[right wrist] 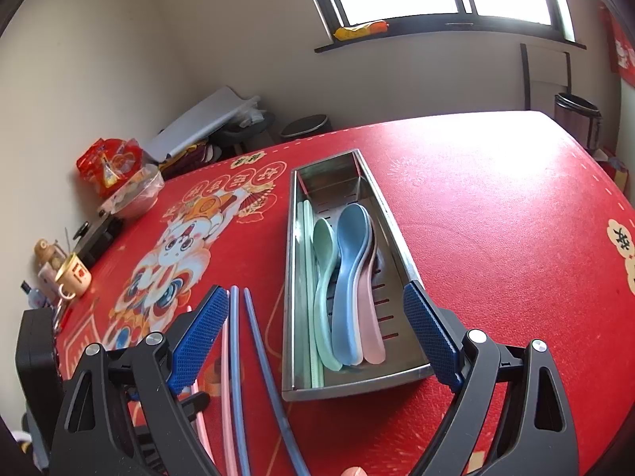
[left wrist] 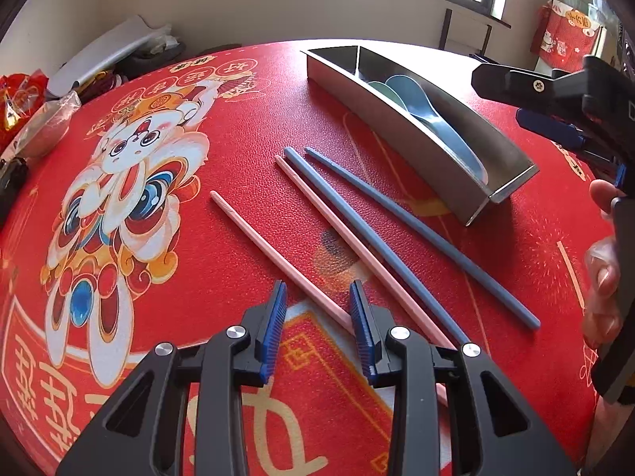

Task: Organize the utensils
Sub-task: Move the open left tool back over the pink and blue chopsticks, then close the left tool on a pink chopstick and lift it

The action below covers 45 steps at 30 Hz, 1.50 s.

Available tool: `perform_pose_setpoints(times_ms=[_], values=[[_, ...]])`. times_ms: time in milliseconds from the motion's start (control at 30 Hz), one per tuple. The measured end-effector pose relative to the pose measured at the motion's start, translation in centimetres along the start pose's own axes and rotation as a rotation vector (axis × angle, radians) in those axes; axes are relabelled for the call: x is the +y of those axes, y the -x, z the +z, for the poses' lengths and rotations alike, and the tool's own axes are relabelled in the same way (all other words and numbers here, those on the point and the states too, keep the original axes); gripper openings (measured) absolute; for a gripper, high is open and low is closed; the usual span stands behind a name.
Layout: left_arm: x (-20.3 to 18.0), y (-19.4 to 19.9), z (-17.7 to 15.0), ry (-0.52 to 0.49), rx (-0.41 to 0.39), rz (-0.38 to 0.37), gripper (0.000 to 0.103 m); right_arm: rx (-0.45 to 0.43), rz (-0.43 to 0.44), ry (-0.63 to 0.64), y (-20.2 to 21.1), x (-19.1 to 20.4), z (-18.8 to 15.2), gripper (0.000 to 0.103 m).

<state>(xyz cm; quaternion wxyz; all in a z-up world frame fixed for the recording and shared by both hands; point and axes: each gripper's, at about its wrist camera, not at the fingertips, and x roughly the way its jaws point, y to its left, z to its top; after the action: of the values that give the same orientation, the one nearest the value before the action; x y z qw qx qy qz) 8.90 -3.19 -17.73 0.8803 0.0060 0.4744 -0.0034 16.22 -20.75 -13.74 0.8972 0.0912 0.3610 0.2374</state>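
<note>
A steel tray (left wrist: 401,127) (right wrist: 397,234) sits on the red tablecloth. It holds a blue spoon (right wrist: 351,269), a green spoon (right wrist: 323,277), a pink spoon (right wrist: 373,317) and green chopsticks (right wrist: 305,277). Two blue chopsticks (left wrist: 369,238) (right wrist: 234,337) and two pink chopsticks lie loose left of the tray. My left gripper (left wrist: 317,289) is low over one pink chopstick (left wrist: 258,237), which runs between its jaws by the right pad, untouched. My right gripper (right wrist: 313,297) (left wrist: 555,107) hovers wide open over the tray's near end, empty.
A mug (right wrist: 73,277), a foil-covered bowl (right wrist: 135,194) and a red snack bag (right wrist: 107,162) crowd the table's left edge. Beyond the far edge stand two bins (right wrist: 577,119). A person's hand (left wrist: 603,269) holds the right gripper.
</note>
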Motion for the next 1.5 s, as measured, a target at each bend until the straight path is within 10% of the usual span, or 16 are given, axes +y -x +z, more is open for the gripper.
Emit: perform_pose_setpoints(times_ms=[367, 1500], values=[[2.1, 0.1, -0.1, 0.016, -0.005, -0.002, 0.006, 0.003, 0.000, -0.005, -0.1, 0.0, 0.1, 0.087], [10.4, 2.0, -3.4, 0.106, -0.066, -0.070, 0.007, 0.057, 0.076, 0.131, 0.6, 7.2, -3.4, 0.086]])
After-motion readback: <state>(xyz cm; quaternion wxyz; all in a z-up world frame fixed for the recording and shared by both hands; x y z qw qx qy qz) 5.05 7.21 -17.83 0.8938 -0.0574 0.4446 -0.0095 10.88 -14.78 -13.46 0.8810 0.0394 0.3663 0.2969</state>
